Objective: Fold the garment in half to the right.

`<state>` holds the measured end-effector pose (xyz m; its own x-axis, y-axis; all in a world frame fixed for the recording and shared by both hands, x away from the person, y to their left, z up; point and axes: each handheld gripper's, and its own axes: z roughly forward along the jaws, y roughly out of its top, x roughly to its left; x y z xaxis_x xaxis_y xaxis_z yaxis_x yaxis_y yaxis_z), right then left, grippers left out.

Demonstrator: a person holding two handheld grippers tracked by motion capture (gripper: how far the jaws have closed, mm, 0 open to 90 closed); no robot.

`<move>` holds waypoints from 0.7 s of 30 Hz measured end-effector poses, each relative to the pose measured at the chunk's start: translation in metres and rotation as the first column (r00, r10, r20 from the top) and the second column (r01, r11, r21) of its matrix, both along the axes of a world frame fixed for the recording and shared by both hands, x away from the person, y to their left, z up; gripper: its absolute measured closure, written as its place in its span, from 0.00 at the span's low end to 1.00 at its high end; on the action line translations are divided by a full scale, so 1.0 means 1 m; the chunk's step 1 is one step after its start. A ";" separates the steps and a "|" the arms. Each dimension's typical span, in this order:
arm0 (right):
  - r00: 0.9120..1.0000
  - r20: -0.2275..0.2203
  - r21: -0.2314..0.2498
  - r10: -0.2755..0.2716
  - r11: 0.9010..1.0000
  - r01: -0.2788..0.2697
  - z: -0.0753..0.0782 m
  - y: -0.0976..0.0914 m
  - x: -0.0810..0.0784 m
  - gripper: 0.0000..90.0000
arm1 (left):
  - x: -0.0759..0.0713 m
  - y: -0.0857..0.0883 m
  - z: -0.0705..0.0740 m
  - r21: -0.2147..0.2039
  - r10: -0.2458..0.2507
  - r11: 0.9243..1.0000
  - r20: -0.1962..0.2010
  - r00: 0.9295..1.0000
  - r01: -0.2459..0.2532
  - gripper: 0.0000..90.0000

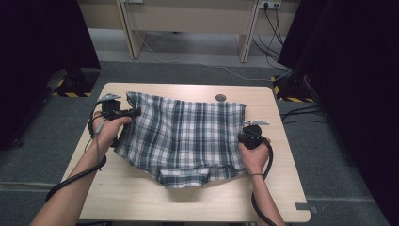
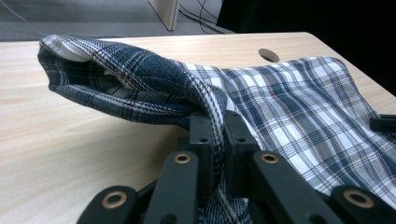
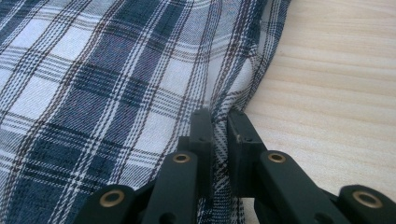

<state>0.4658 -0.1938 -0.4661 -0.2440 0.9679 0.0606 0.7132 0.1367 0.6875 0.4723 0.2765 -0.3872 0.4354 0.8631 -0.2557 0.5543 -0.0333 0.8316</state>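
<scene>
Plaid shirt, blue/white check, lies spread flat across the middle of the wooden table, collar end at the near edge, folded under a bit. Small round hole in the tabletop just past the shirt's far edge.

Left gripper sits at the shirt's far-left corner, w/ the person's left hand wrapped round it. In the left gripper view the jaws are clamped together on a bunched ridge of the fabric; cloth runs up between the pads and the corner is lifted off the table into a rolled hump, the rest lying flat to the right.

Right gripper is at the shirt's right edge, abt mid-length, right hand behind it. In the right gripper view its jaws are pinched on the hem right where cloth meets bare wood; the edge puckers up slightly betw. the pads.

Cables trail from both grippers back along the forearms. Grey floor, desk legs & dark curtains beyond the table.
</scene>
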 end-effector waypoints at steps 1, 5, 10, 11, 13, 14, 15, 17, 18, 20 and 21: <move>1.000 0.000 0.000 -0.001 1.000 0.001 0.000 0.000 0.000 0.92 | 0.000 0.000 0.001 0.001 0.000 1.000 0.002 1.000 0.000 0.93; 1.000 0.002 0.005 -0.005 1.000 0.005 0.000 0.003 0.000 0.92 | 0.001 -0.001 0.004 0.011 -0.002 1.000 0.004 1.000 0.002 0.93; 1.000 0.004 0.010 -0.004 1.000 0.004 -0.001 0.006 0.001 0.92 | 0.002 -0.001 0.009 0.012 0.000 1.000 0.011 1.000 0.000 0.93; 1.000 0.003 0.010 -0.002 1.000 0.002 -0.001 0.007 0.001 0.92 | 0.002 0.000 0.010 0.013 0.000 1.000 0.013 1.000 0.000 0.93; 1.000 0.002 0.011 0.001 1.000 -0.001 -0.001 0.009 0.002 0.92 | 0.003 0.000 0.012 0.013 0.004 1.000 0.016 1.000 -0.005 0.93; 1.000 0.001 0.011 -0.001 1.000 0.000 -0.001 0.011 0.002 0.92 | 0.003 0.000 0.013 0.013 0.005 1.000 0.017 1.000 -0.005 0.93; 1.000 0.003 0.012 0.002 1.000 -0.002 -0.001 0.012 0.003 0.92 | 0.003 0.000 0.013 0.013 0.006 1.000 0.019 1.000 -0.006 0.93; 1.000 0.000 0.016 0.001 1.000 -0.001 -0.001 0.014 0.003 0.92 | 0.003 0.001 0.014 0.015 0.007 1.000 0.022 1.000 -0.007 0.93; 1.000 0.002 0.015 0.004 1.000 -0.004 -0.001 0.015 0.003 0.92 | 0.003 0.001 0.015 0.015 0.008 1.000 0.023 1.000 -0.008 0.93; 1.000 0.000 0.017 0.004 1.000 -0.004 -0.001 0.017 0.004 0.92 | 0.003 0.002 0.016 0.016 0.011 1.000 0.023 1.000 -0.011 0.93; 1.000 -0.001 0.014 0.007 1.000 -0.007 -0.001 0.018 0.005 0.92 | 0.003 0.003 0.016 0.015 0.013 1.000 0.024 1.000 -0.013 0.93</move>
